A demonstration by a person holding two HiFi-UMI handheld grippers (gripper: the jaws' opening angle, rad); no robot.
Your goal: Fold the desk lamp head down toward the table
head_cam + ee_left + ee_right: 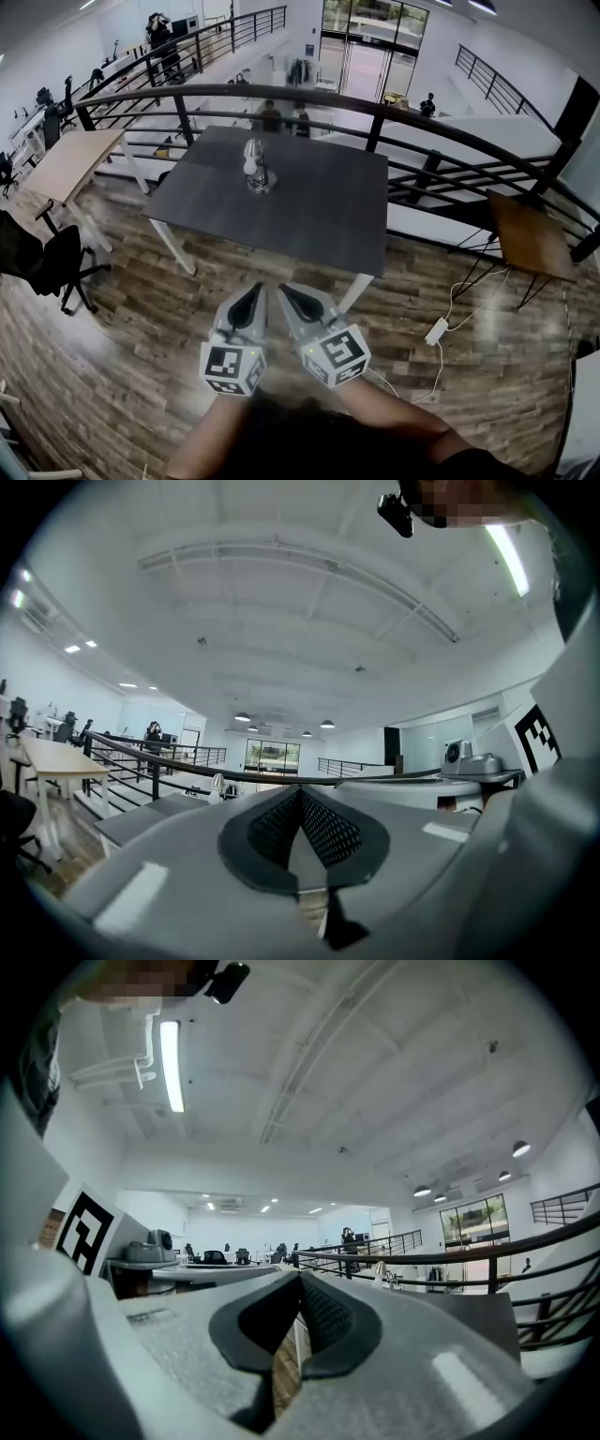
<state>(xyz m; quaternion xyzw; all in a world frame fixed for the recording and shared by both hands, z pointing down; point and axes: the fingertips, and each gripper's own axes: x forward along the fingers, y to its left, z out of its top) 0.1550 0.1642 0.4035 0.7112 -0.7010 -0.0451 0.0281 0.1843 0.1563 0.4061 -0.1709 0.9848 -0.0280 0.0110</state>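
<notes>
Readiness is showing in how both tools are being held: the left gripper [251, 298] and right gripper [292, 300] are hanging side by side close to the person's body, level and aiming at the table [319, 202]. This is probably a starting pose, with the reach not yet begun.

Both are clenching on nothing. In each gripper view the dark pads [323, 829] are meeting at a seam with only floor showing below the tips.

The lamp [255, 167] is standing well apart from both grippers, near the table's far left part, beyond the bare stretch of floor [141, 309]. It is sitting clear of the edges, so either tool is likely getting open access to its head.

It is looking small, white and rounded on top, with a shinier base. Its hinge is too small to make out. The table top is showing as flat, matte dark grey on pale legs. The pads are showing a fine mesh texture, set in smooth pale grey shells. The floor is wood plank.
</notes>
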